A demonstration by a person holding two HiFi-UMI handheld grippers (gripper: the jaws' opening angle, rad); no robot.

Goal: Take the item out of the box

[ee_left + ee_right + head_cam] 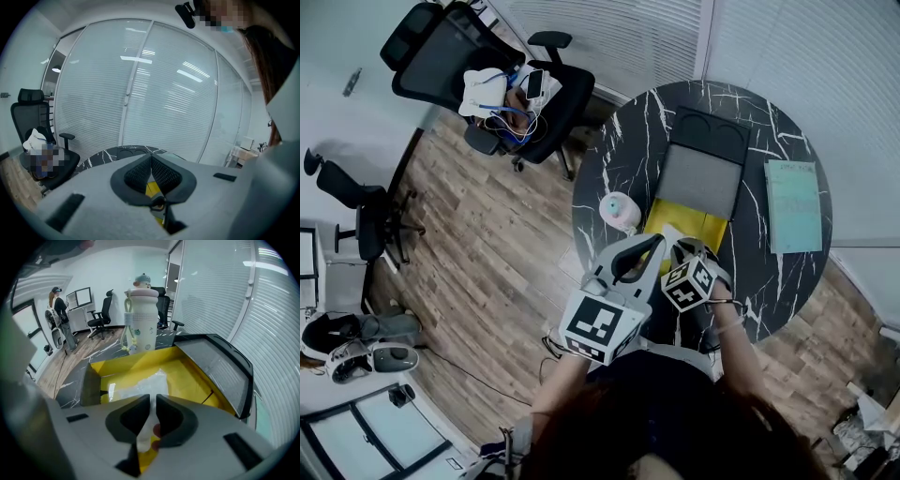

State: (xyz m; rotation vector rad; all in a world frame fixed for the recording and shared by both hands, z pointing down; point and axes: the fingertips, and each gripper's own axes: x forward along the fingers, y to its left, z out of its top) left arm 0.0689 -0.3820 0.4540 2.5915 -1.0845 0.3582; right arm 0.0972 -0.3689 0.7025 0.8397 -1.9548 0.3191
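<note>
- Clamping the right gripper (153,400) on the near edge of the clear-wrapped item (143,383), jaws almost together with the wrap pinched between them.
- Leaving the item lying on the floor of the open yellow box (197,380), not yet lifted; gripping an edge is probably meant for peeling it up over the wall.
- Holding the left gripper (151,161) clenched on nothing, raised near the box, apparently for freeing the lift path.

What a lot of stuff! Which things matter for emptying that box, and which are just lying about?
In the job:
box
item, wrapped in plastic, inside it
right gripper, shut on the item
left gripper, shut, empty

Lying about:
bottle
green booklet
office chair
</note>
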